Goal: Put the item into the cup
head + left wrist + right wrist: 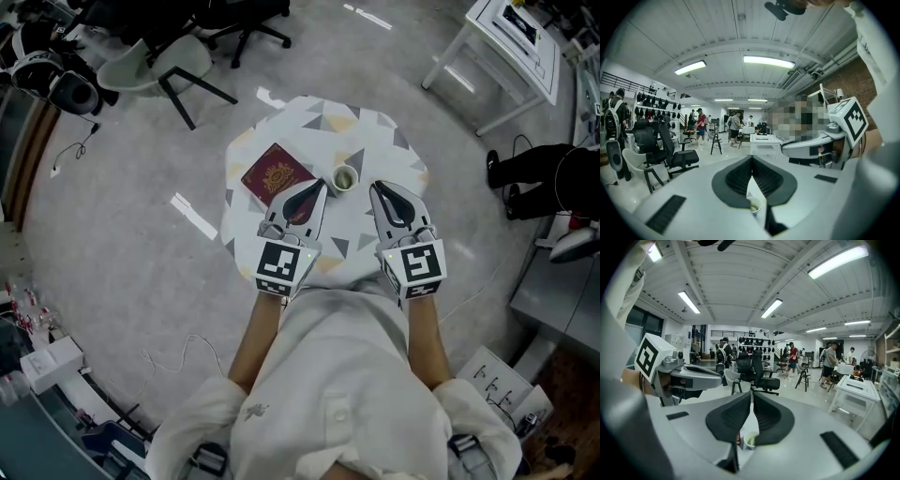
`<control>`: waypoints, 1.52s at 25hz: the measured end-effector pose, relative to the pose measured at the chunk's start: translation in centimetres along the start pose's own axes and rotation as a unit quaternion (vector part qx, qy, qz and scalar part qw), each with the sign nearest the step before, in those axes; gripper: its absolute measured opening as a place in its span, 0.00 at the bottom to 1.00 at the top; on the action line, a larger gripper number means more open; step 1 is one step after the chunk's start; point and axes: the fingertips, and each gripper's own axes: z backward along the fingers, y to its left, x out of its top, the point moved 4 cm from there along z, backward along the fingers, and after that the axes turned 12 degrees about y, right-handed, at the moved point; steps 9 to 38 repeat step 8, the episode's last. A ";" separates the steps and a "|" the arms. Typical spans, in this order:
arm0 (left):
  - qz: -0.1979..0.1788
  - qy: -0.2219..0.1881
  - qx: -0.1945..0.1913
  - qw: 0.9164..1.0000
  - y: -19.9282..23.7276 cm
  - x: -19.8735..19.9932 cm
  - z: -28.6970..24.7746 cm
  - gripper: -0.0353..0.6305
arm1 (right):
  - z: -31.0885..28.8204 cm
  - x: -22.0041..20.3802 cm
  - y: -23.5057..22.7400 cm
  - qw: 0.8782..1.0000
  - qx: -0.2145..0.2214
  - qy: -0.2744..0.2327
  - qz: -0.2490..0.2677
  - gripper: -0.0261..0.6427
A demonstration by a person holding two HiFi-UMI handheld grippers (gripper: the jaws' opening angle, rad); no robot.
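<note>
Cup (pixel 344 177) upright near the middle of the small table (pixel 375 131) with its triangle-patterned cloth, open mouth up, nothing touching it. Just to its left, red booklet (pixel 277 174) with a gold crest, flat on the cloth, cover up, close to the cup but apart from it. Nearer in, left gripper (pixel 319 187) raised over the table's near edge, tips aimed toward the gap between booklet and cup, jaws pressed together and clenched on nothing. From the left gripper view (pixel 751 159), black ribbed pads meeting at the tip, cup (pixel 753 205) peeking out below them. Right gripper (pixel 377 187) alongside, tips just right of the cup, likewise closed up and empty. From the right gripper view (pixel 752 394), only a thin slit between the pads, cup (pixel 750 440) low beneath them with a sliver of red beside it. Both marker cubes toward the person, forearms coming out of a white shirt (pixel 337 384). Further out on the grey floor: office chairs (pixel 159 66) far left, white desk (pixel 511 42) far right. People standing about in the far background of both gripper views.
</note>
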 end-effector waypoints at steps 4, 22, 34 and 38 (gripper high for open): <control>0.007 0.006 -0.001 1.000 0.0 -0.4 -0.4 0.07 | -0.3 -0.2 -0.3 1.000 0.001 0.003 0.000 0.08; 0.008 0.010 -0.001 1.000 0.1 -0.9 -1.1 0.07 | -0.8 -0.5 -0.7 1.000 0.001 0.004 -0.001 0.08; 0.008 0.010 -0.001 1.000 0.1 -0.9 -1.1 0.07 | -0.8 -0.5 -0.7 1.000 0.001 0.004 -0.001 0.08; 0.008 0.010 -0.001 1.000 0.1 -0.9 -1.1 0.07 | -0.8 -0.5 -0.7 1.000 0.001 0.004 -0.001 0.08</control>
